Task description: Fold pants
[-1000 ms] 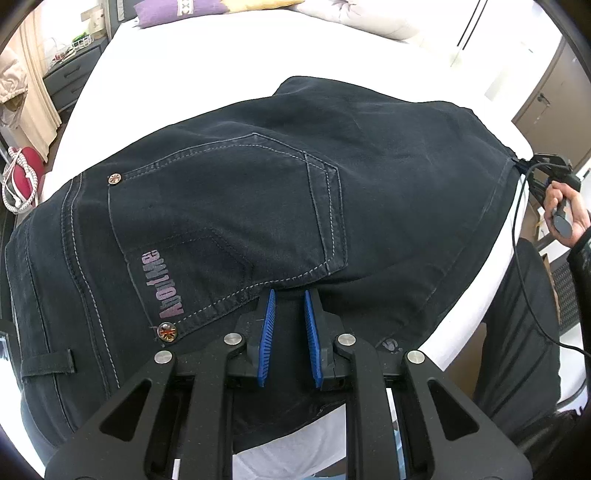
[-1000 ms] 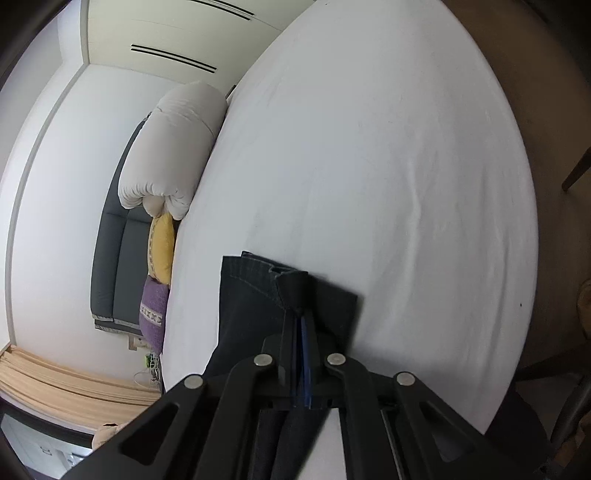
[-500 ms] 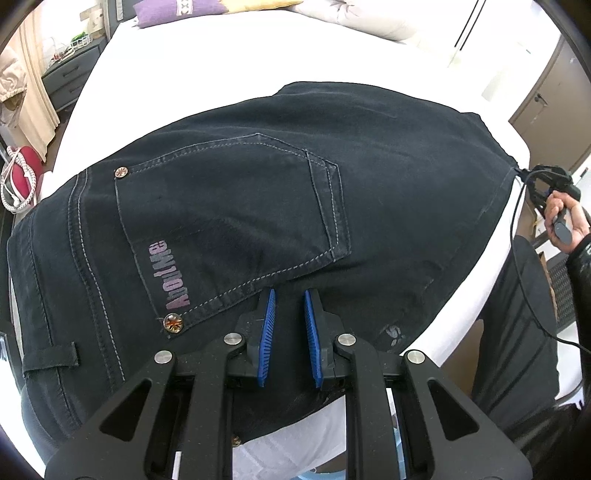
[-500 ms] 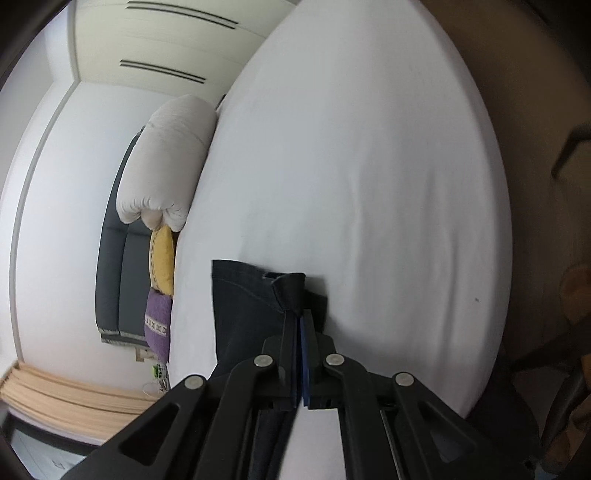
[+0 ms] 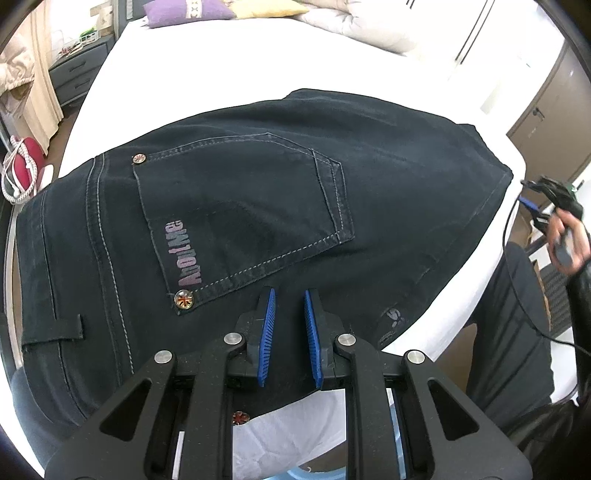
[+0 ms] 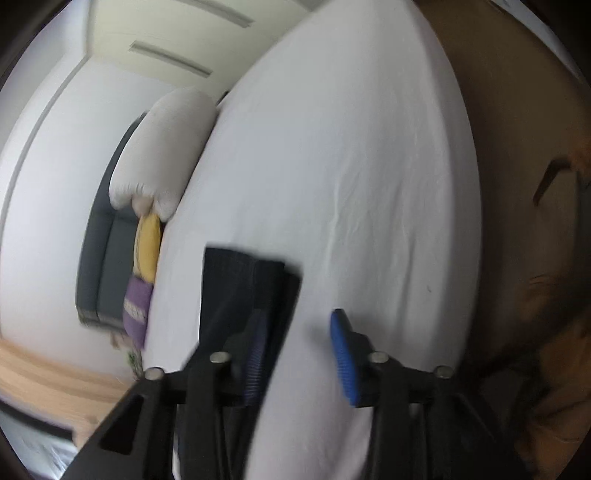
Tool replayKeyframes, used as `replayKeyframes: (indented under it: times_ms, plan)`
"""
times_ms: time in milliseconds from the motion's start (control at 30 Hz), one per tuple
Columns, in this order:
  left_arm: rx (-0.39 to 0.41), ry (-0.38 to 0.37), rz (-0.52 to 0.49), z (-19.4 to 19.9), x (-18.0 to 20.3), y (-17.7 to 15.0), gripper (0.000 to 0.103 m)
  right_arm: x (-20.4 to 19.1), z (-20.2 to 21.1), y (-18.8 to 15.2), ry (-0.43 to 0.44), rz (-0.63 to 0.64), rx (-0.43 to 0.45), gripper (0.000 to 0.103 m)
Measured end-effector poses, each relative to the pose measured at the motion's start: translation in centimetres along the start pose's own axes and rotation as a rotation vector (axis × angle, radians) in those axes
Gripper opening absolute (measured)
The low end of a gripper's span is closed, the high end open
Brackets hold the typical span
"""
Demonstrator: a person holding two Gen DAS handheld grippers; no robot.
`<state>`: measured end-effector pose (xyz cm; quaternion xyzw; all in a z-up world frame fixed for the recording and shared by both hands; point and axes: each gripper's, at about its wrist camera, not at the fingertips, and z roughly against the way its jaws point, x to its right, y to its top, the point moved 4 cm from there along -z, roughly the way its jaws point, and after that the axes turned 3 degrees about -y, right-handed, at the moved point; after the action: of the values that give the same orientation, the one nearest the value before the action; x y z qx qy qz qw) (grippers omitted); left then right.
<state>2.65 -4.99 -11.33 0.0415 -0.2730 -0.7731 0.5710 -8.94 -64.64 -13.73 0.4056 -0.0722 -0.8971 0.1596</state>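
Observation:
Black jeans [image 5: 240, 206] lie flat on the white bed [image 5: 207, 62], back pocket up, waistband to the left. My left gripper [image 5: 289, 295] hovers over the seat of the jeans just below the pocket, jaws slightly apart and empty. In the right wrist view the leg end of the jeans [image 6: 236, 291] lies on the sheet [image 6: 351, 166]. My right gripper [image 6: 299, 325] is open wide beside that end; its left finger overlaps the cloth, its right finger is over bare sheet. The right gripper is also seen in the person's hand at the bed's right edge [image 5: 554, 206].
Purple, yellow and white pillows [image 5: 192, 14] line the head of the bed. A grey nightstand [image 5: 74, 74] and a red bag [image 5: 26, 173] are left of the bed. A brown cabinet [image 5: 550, 103] stands at right. The bed's edge runs close to the jeans at right.
My right gripper has opened and let go of the leg end, which now lies on the sheet. The left gripper has drawn back slightly over the jeans.

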Motion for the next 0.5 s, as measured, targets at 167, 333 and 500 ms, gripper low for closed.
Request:
replayKeyframes:
  times_ms: [167, 333, 500]
  plan:
    - [0.011, 0.001, -0.004, 0.0, -0.1, -0.1, 0.016, -6.6, 0.7, -9.8, 0.218, 0.218, -0.315, 0.041]
    - [0.031, -0.006, 0.016, 0.2, -0.4, -0.3, 0.016, -10.0, -1.9, -18.8, 0.331, 0.207, -0.557, 0.041]
    - [0.044, -0.032, 0.044, 0.5, -1.0, -0.6, 0.016, -11.5, -4.1, -23.6, 0.308, 0.217, -0.686, 0.047]
